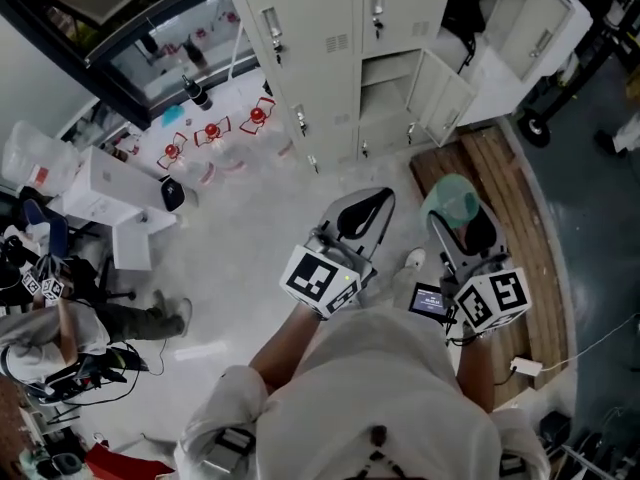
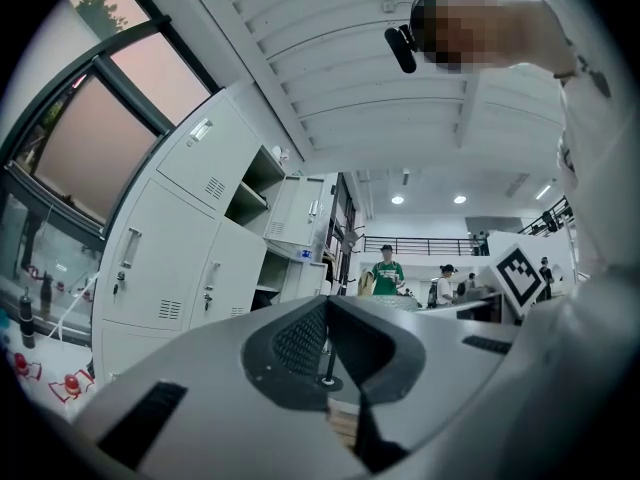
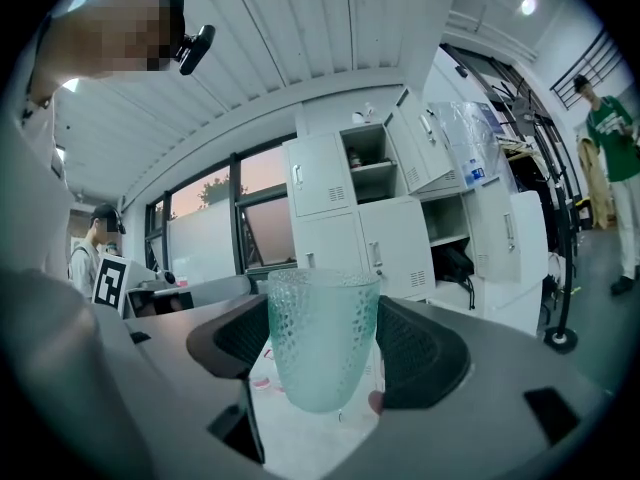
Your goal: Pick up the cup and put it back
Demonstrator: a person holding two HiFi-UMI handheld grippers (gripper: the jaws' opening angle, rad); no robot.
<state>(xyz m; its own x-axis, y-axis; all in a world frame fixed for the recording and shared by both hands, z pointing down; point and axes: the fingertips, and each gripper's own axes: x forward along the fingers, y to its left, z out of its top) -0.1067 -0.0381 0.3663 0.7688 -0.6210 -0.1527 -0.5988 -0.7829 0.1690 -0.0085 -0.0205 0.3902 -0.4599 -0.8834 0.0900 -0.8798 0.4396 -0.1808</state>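
A translucent green cup [image 1: 448,196] with a dimpled wall is held off the floor, and my right gripper [image 1: 462,218] is shut on it. In the right gripper view the cup [image 3: 322,343] stands upright between the two dark pads [image 3: 425,353], and its rim is level. My left gripper [image 1: 372,200] hangs beside the right one, about a hand's width to its left. In the left gripper view the left gripper [image 2: 327,303] has its jaws pressed together with nothing between them.
Pale metal lockers [image 1: 330,48] stand ahead, one with its door [image 1: 440,93] swung open. A wooden pallet [image 1: 510,218] lies on the floor at the right. White boxes [image 1: 110,193] and red-and-white items [image 1: 212,133] sit at the left, near a seated person [image 1: 60,338].
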